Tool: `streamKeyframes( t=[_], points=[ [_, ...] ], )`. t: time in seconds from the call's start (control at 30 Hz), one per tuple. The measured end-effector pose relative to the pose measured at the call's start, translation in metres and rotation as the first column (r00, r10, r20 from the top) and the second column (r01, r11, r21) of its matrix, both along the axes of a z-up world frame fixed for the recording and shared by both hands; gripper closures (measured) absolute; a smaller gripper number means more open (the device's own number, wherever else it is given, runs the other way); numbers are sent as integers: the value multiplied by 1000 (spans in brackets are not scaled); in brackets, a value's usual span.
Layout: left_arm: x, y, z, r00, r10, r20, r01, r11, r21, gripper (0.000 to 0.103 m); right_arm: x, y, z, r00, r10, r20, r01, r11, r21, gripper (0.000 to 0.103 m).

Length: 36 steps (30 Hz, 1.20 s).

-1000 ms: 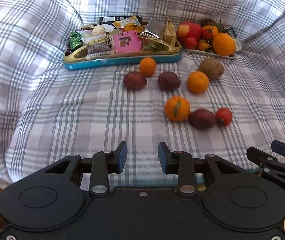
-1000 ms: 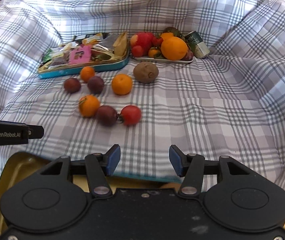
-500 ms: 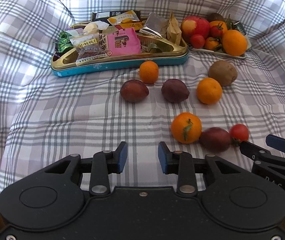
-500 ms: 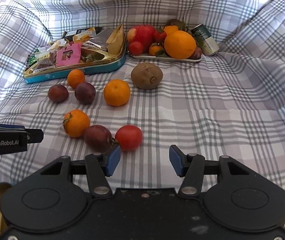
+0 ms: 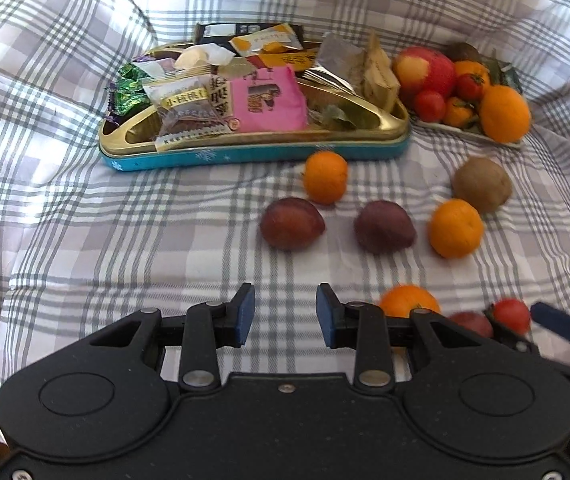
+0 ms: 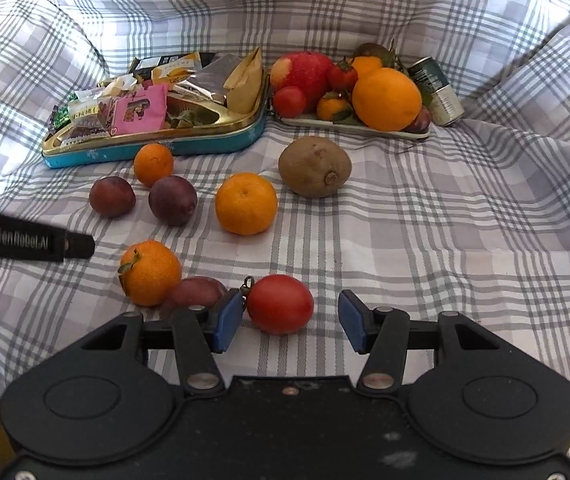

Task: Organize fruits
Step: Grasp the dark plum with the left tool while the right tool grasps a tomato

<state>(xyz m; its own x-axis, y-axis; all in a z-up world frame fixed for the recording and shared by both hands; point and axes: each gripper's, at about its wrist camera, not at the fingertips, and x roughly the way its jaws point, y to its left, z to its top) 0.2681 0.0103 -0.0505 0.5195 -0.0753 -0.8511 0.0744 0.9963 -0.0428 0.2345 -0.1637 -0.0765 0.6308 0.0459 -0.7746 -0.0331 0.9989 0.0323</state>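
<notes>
Both wrist views, hand-held grippers over a checked bedcover (image 6: 425,220). Over the last second both grippers have advanced and dipped toward the loose fruit, so the scattered pieces now fill the lower half of each view. The right gripper (image 6: 291,322) has its jaws spread with nothing pinched; the red tomato (image 6: 280,303) now lies between them, nearer the 9 o'clock jaw and not visibly pressed. Just at its 9 o'clock sit a dark plum (image 6: 199,292) and a leafed mandarin (image 6: 149,272). The left gripper (image 5: 285,316) shows a narrow gap, near its tightest, over bare cloth and holds nothing. Farther off, toward 12 o'clock, lie two more plums (image 6: 112,196), two mandarins (image 6: 245,203) and a kiwi (image 6: 314,167). The fruit tray (image 6: 325,123), at 12 to 1 o'clock beside the snack tin (image 6: 157,148), already carries an apple, an orange and small fruit. Judged from this, the tomato is the next pick; closing on it remains, then carrying it to the tray
</notes>
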Motion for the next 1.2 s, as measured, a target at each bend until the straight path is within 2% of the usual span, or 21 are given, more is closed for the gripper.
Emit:
streamKeyframes(
  t=[0.23,0.37,0.53,0.77,0.97,1.07,1.2],
  points=[
    [19,3,-2,1000,-3,17,3,1000,-8,61,5,0,-8,1000,-18,-7,18,1000,6,49],
    [27,3,0,999,-13,41,14,999,-36,61,3,4,-9,1000,8,14,-8,1000,-12,57],
    [37,5,-1,999,-7,54,11,997,-70,61,0,6,-10,999,20,30,-19,999,-25,58],
    [48,-2,-8,998,-18,67,22,998,-53,53,0,5,-10,999,19,32,-18,1000,-17,58],
    [55,-5,-22,999,-29,16,30,997,-67,51,-1,6,-10,999,16,39,-16,1000,-20,58],
    [54,-7,-23,999,-29,23,30,998,-57,53,-2,6,-11,999,18,43,-17,1000,-21,59],
    [50,-8,-20,1000,-18,23,20,998,-57,54,-4,9,-9,998,40,48,-39,999,-33,67]
  ],
)
